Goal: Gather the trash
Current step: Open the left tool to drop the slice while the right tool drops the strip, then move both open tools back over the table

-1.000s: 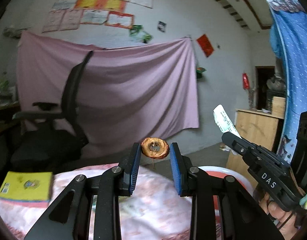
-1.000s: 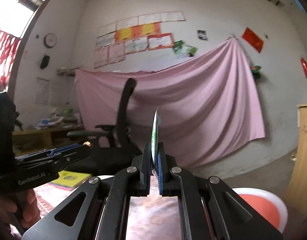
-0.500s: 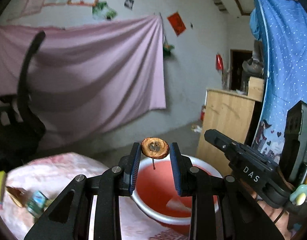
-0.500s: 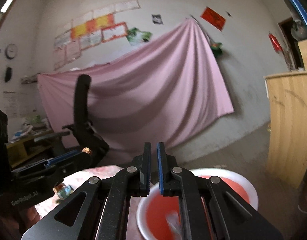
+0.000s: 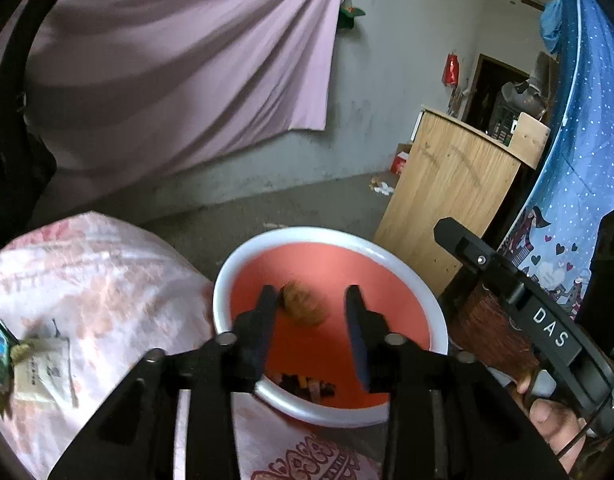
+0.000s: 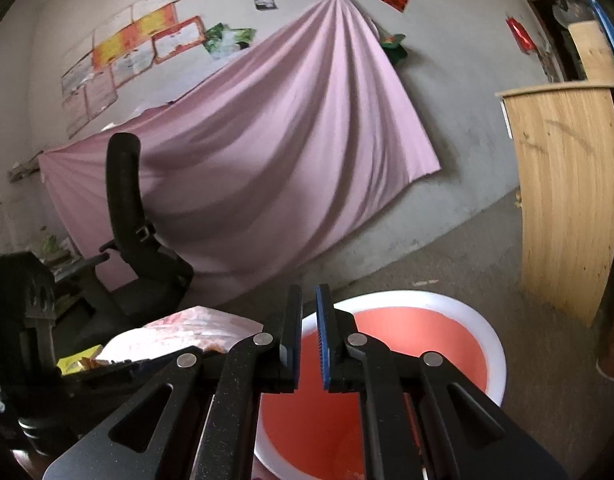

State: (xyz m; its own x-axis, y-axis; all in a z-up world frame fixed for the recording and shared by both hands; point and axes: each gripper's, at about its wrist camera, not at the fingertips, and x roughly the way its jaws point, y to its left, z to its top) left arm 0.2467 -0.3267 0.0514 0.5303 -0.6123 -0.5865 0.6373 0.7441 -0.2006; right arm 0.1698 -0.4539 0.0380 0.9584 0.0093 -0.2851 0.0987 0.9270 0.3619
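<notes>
A pink bin with a white rim (image 5: pixel 235 264) stands beside the table; it also shows in the right wrist view (image 6: pixel 483 320). My left gripper (image 5: pixel 311 300) is open above the bin. A brown, round piece of trash (image 5: pixel 305 309) is blurred between its fingers, next to the left finger and apart from the right one. Dark scraps (image 5: pixel 307 385) lie at the bin's bottom. My right gripper (image 6: pixel 308 312) hangs over the bin with a narrow gap between its blue pads and nothing in it. It shows from the side in the left wrist view (image 5: pixel 507 292).
The table has a pink floral cloth (image 5: pixel 107 280). White packets and a green wrapper (image 5: pixel 31 364) lie at its left. A wooden cabinet (image 5: pixel 447 196) stands right of the bin. A black office chair (image 6: pixel 139 240) and a pink sheet (image 6: pixel 267 140) are behind.
Both grippers swung right and tilted down over the bin. The right gripper let its paper slip fall in. The left gripper opened and the brown piece has come loose from its grip.
</notes>
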